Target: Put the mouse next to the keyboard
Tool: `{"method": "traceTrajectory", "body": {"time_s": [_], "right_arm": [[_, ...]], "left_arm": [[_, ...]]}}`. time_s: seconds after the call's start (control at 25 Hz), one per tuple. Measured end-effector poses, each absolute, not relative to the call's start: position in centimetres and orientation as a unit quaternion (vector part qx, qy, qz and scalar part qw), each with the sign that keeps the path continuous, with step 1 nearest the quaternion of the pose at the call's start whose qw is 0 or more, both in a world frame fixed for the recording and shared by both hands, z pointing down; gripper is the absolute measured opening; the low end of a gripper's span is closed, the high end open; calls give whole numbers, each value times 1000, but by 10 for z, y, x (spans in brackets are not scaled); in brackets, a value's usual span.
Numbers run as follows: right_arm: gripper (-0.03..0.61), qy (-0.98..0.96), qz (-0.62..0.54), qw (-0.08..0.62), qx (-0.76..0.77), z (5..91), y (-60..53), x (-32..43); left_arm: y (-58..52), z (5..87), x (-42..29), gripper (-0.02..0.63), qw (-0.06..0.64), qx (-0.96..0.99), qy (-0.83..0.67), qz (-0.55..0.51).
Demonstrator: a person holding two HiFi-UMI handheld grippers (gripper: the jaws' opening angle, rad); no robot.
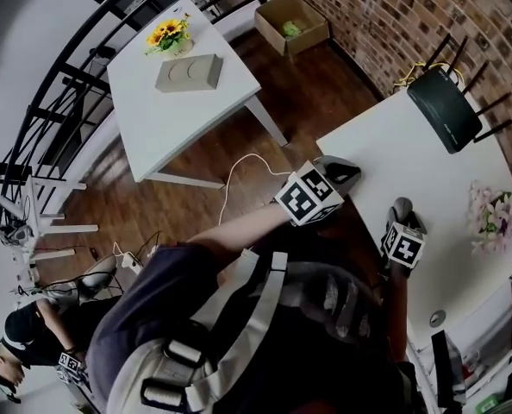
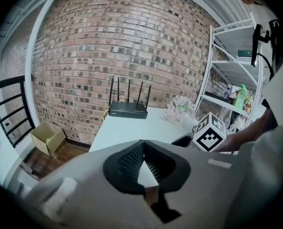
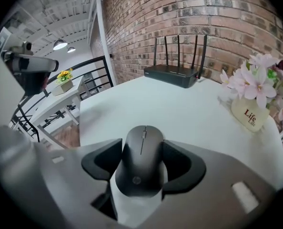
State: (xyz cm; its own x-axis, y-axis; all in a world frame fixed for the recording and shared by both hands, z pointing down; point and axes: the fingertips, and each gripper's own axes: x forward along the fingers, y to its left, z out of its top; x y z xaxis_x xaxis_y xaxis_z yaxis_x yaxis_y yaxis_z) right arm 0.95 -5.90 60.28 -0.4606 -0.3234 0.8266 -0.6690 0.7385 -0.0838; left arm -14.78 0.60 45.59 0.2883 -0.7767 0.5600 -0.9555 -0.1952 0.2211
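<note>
The person holds both grippers out in front, side by side, with the left arm (image 1: 239, 225) reaching a little further forward than the right. The left gripper (image 2: 142, 144) has its jaws closed together, with nothing between them. The right gripper (image 1: 402, 210) has its jaws pressed on both sides of a black mouse (image 3: 141, 166).

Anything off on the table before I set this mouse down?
No keyboard shows in any view. The white table shows a black antenna router and a pot of pink flowers; the black computer mouse sits straight in the right gripper.
</note>
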Motion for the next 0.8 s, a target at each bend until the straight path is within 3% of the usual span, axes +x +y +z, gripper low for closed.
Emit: {"method": "traceTrajectory", "body": {"time_s": [0.56, 0.8], "right_arm": [[275, -812, 221, 415, 346, 603, -64, 68], [275, -812, 226, 414, 343, 602, -56, 60]], "left_arm": [[-27, 458, -94, 3, 244, 787, -530, 201], [-26, 456, -89, 3, 224, 800, -513, 217]]}}
